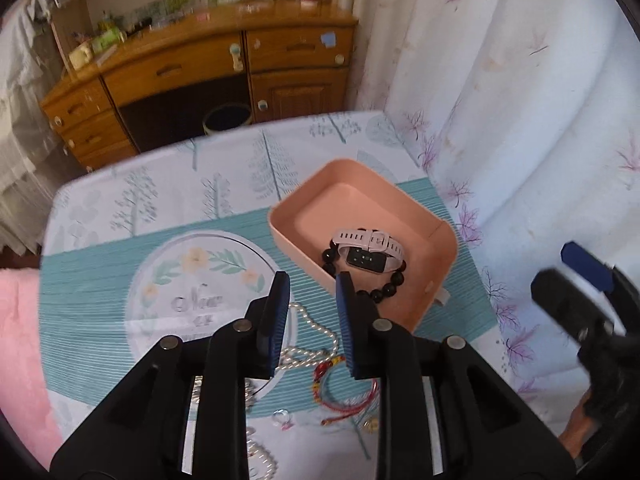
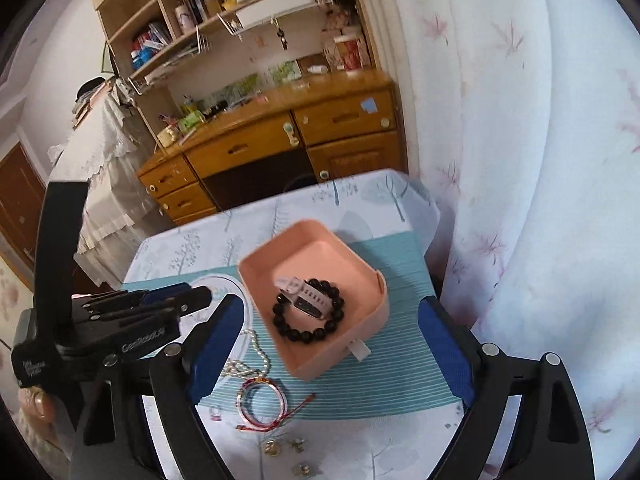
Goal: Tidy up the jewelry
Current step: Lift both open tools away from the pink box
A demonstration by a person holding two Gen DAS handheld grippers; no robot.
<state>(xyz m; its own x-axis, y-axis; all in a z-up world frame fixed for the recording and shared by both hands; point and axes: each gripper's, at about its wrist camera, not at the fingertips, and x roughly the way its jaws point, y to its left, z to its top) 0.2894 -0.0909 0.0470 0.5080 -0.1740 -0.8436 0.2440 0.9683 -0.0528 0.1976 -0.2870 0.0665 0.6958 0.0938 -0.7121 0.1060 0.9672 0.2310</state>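
A pink tray sits on the table and holds a black bead bracelet and a pale pink watch. On the cloth in front of it lie a pearl necklace, a red cord bracelet, a clear ring and small gold earrings. My left gripper is open and empty above the pearls. My right gripper is wide open and empty, near the tray's front.
The table has a tree-print cloth with a teal mat. A flowered curtain hangs close on the right. A wooden desk stands beyond the table. A pink cloth lies at the left.
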